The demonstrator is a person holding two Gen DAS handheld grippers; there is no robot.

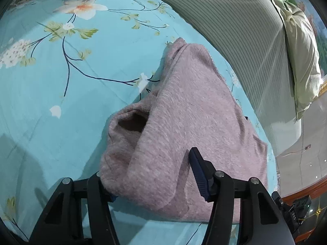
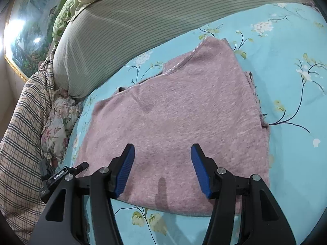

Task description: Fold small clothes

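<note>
both grippers tilt down toward the pink sweater [image 2: 179, 118], which lies partly folded on the floral sheet [image 1: 61, 102]. left gripper [image 1: 151, 175] grips a bunched fold (near finger hidden under cloth). right gripper [image 2: 162, 169] hovers above the near edge, jaws apart and empty

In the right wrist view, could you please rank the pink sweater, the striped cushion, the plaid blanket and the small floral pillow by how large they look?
1. Pink sweater
2. Striped cushion, close to the sweater in spread, and it is farther away, so this order is unsure
3. Plaid blanket, cut off by the picture's edge
4. Floral pillow
</note>
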